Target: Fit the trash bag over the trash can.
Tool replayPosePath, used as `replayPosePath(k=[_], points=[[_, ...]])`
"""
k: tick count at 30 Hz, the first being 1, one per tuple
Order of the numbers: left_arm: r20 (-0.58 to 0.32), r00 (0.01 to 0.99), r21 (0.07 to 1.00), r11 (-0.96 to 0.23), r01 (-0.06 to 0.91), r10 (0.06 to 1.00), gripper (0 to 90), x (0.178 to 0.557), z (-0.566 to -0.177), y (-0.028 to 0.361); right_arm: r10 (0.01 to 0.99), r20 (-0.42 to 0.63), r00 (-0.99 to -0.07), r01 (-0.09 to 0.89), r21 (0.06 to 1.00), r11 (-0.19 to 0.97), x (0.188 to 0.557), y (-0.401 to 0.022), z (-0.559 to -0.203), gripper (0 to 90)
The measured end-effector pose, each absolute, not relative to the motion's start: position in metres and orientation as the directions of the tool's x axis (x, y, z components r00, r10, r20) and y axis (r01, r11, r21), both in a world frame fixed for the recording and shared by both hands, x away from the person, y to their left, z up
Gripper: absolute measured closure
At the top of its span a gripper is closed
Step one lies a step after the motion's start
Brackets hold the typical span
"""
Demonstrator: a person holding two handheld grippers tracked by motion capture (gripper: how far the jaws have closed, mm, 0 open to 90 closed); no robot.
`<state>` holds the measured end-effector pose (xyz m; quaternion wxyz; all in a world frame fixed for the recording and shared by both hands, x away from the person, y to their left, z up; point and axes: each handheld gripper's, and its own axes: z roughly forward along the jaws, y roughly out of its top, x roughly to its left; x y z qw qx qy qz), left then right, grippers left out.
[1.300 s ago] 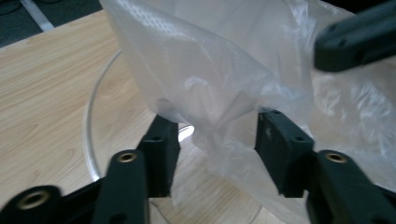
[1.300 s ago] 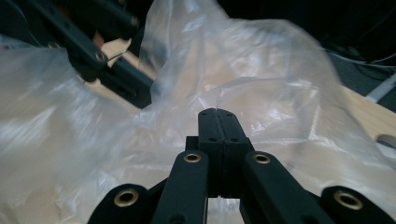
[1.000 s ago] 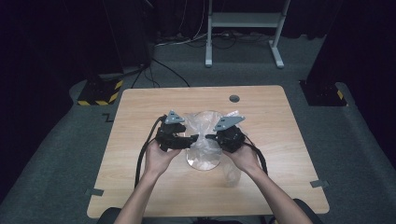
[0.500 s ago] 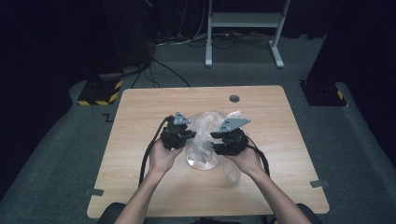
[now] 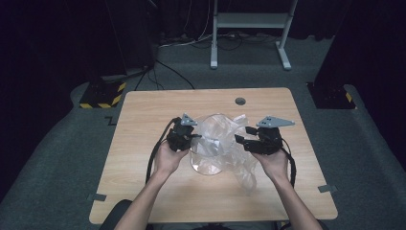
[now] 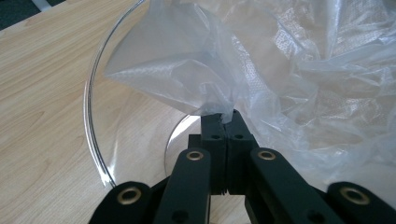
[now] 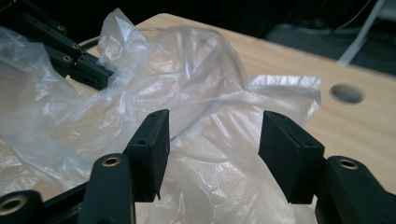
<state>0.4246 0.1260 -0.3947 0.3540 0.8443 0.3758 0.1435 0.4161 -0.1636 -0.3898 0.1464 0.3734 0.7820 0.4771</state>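
- Lying crumpled over a clear glass bowl [image 5: 209,158] at mid-table, the plastic bag [image 5: 230,143] spills toward the person's right.
- Left gripper [image 6: 223,116] has its jaws closed, pinching a fold of the bag above the bowl's rim.
- Right gripper [image 7: 212,140] hovers with its jaws spread apart, just over the bag.
- Both rest on a wooden table [image 5: 143,120].

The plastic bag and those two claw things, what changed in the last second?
The right gripper drew away rightward from the glass bowl and now has its jaws open, with the plastic bag trailing toward it. The left gripper shifted a little right, over the bowl, and stays clamped on the bag. Bowl and table stayed put.
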Motion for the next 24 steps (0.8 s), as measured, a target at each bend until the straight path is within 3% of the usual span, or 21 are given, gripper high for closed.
replayPosePath(k=[3,4,5,6,8,9,20,24], points=[[-0.026,0.678,0.705,-0.467,0.533,0.734,88.9,0.424,-0.395,0.126,0.703,0.181,-0.688,0.466,0.852,0.237,0.421,-0.164,-0.397,56.5],[-0.026,0.681,0.705,-0.469,0.531,0.732,88.7,0.424,-0.396,0.126,0.678,0.212,-0.704,0.472,0.853,0.223,0.423,-0.165,-0.398,66.7],[-0.026,0.681,0.705,-0.469,0.531,0.732,88.6,0.424,-0.396,0.126,0.678,0.212,-0.704,0.472,0.853,0.223,0.423,-0.165,-0.398,66.7],[-0.029,0.683,0.706,-0.469,0.531,0.73,88.1,0.423,-0.396,0.126,0.672,0.211,-0.71,0.471,0.852,0.23,0.423,-0.163,-0.399,76.3],[-0.026,0.684,0.706,-0.471,0.529,0.729,87.9,0.423,-0.396,0.126,0.672,0.209,-0.711,0.472,0.85,0.235,0.423,-0.163,-0.399,79.1],[-0.032,0.685,0.705,-0.469,0.532,0.728,86.1,0.422,-0.397,0.126,0.663,0.202,-0.721,0.464,0.851,0.245,0.423,-0.161,-0.399,87.2],[-0.048,0.66,0.745,-0.413,0.523,0.749,75.4,0.414,-0.391,0.139,0.638,0.083,-0.765,0.348,0.887,0.302,0.418,-0.146,-0.382,90.0],[-0.075,0.649,0.775,-0.365,0.515,0.757,62.3,0.408,-0.388,0.146,0.58,0.049,-0.813,0.319,0.87,0.375,0.419,-0.123,-0.383,90.0]])
